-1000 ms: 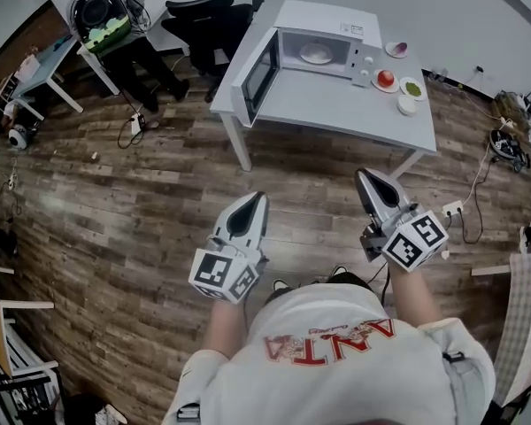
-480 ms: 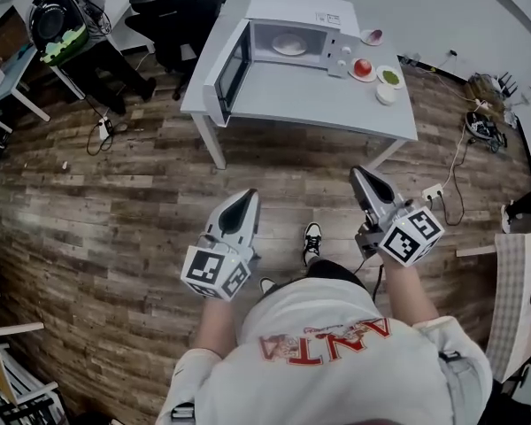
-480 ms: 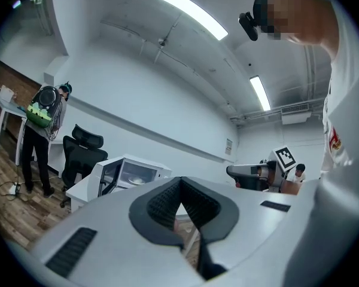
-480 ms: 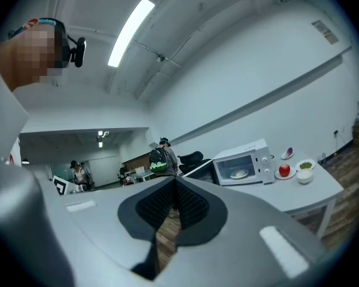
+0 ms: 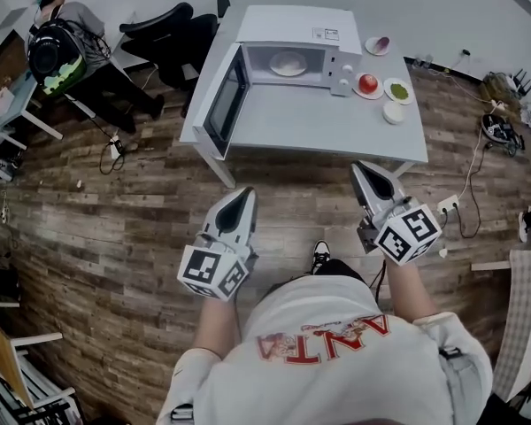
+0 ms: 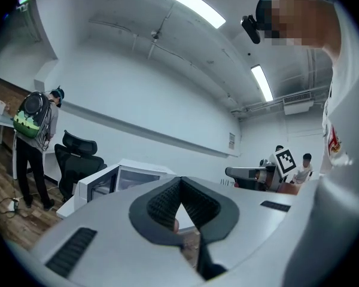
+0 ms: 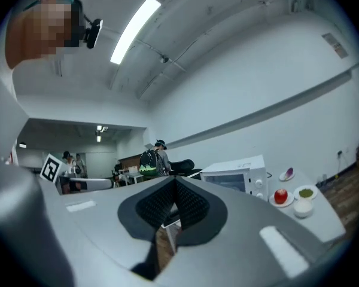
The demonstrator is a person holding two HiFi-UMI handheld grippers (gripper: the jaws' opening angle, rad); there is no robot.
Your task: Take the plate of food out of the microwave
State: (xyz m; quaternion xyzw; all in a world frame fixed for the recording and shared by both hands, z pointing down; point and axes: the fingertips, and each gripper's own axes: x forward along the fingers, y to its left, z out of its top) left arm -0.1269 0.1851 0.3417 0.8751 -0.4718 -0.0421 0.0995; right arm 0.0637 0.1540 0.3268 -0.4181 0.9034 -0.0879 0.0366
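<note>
Well, at the person's eleven o'clock the grey left gripper has its jaws pressed together on nothing. At twelve o'clock, the white plate of food sits inside the open white microwave on the grey table. At one o'clock, the right gripper is likewise closed and empty.

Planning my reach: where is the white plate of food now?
Head view, top centre: the white plate of food sits inside the open white microwave on the grey table.
</note>
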